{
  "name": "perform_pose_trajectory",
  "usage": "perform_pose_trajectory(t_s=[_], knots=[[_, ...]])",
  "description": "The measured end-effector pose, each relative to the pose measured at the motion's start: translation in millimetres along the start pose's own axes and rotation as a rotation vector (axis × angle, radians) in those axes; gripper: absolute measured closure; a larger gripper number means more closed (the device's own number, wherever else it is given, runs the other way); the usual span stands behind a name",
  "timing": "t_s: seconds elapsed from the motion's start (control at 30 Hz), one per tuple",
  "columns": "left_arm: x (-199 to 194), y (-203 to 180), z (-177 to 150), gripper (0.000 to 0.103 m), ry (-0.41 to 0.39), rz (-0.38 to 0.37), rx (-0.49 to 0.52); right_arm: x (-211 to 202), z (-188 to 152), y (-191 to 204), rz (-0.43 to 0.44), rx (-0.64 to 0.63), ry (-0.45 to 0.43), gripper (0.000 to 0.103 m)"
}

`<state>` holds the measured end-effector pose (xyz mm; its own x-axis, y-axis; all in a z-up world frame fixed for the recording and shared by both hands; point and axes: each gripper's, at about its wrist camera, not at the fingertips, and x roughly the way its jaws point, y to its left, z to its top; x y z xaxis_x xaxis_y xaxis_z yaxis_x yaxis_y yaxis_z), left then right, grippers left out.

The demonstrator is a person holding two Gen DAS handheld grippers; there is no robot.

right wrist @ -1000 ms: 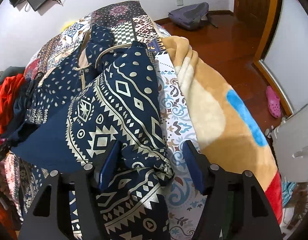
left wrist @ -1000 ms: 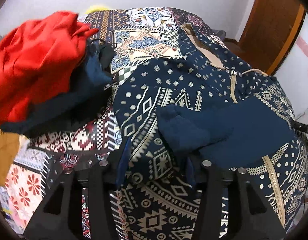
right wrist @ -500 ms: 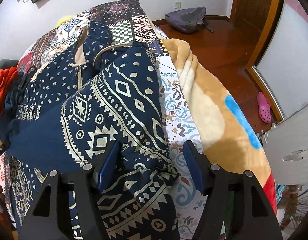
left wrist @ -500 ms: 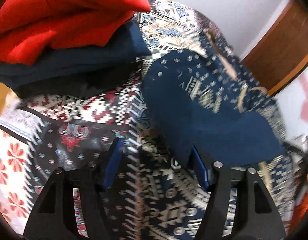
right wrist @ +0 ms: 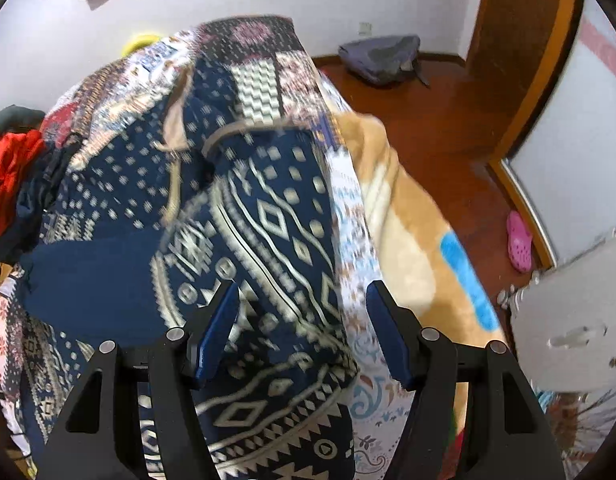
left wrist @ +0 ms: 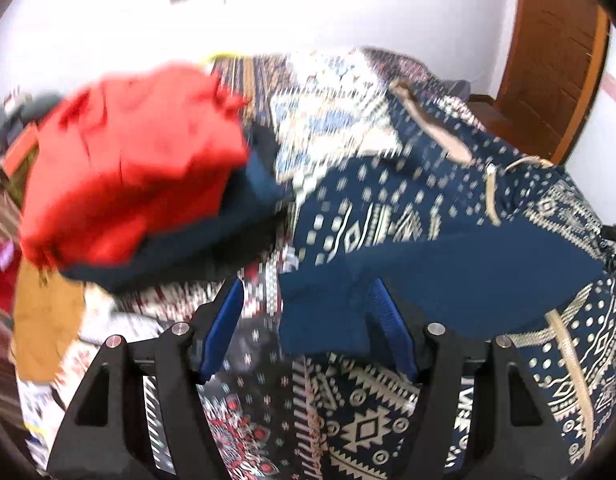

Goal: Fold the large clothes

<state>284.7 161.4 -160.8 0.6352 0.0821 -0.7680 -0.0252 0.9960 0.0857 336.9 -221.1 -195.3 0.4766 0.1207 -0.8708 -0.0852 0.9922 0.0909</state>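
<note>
Hovering over the bed, both grippers are standing spread with nothing pinched. The left gripper (left wrist: 303, 332) has just been opening its jaws; the folded-over navy flap of the patterned garment (left wrist: 448, 280) is lying under and between its blue pads, not pressed by them. The right gripper (right wrist: 301, 332) is holding its jaws apart above the garment's (right wrist: 267, 232) right edge, beside the tan blanket (right wrist: 408, 240). The garment is lying spread on the patchwork bedcover (left wrist: 340, 128), sleeves apparently turned in. Farther left, a red garment (left wrist: 135, 160) is sitting on a dark pile.

Judgement: one fold looks just released. The next move is probably calling for regripping the near hem with both claws and carrying it evenly toward the collar.
</note>
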Motion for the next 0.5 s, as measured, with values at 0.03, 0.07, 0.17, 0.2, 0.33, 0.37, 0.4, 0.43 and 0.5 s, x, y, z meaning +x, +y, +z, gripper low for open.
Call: perform_pose_trajectory(t_s=[0.03,0.07,0.17,0.2,0.33,0.37,0.4,0.43,0.5], knots=[[-4,-4,7,0.037,-0.014,0.001,0.015,-5,5,3,0.004,-0.011,-0.019,0.041],[-8,-6,13,0.037,-0.027,0.001,0.026,-10,10,7,0.007,-0.023,-0.039,0.041],[-18,-19,37,0.036,-0.085,0.007,0.065,-23,25,19,0.011,-0.062,-0.095,0.041],[-21,-25,46,0.036,-0.102,0.001,0.076,-24,29,22,0.011,-0.072,-0.104,0.041],[-21,-44,77,0.035,-0.147,-0.034,0.096,-32,56,44,0.006,-0.15,-0.159,0.041],[-20,-49,85,0.034,-0.155,-0.04,0.099,-33,61,48,0.006,-0.168,-0.173,0.041],[-15,-55,95,0.034,-0.163,-0.048,0.105,-32,67,53,0.005,-0.181,-0.184,0.041],[-12,-60,100,0.034,-0.164,-0.051,0.112,-29,72,58,0.004,-0.185,-0.188,0.041],[2,-75,115,0.034,-0.16,-0.054,0.135,-22,82,68,0.022,-0.184,-0.187,0.041]])
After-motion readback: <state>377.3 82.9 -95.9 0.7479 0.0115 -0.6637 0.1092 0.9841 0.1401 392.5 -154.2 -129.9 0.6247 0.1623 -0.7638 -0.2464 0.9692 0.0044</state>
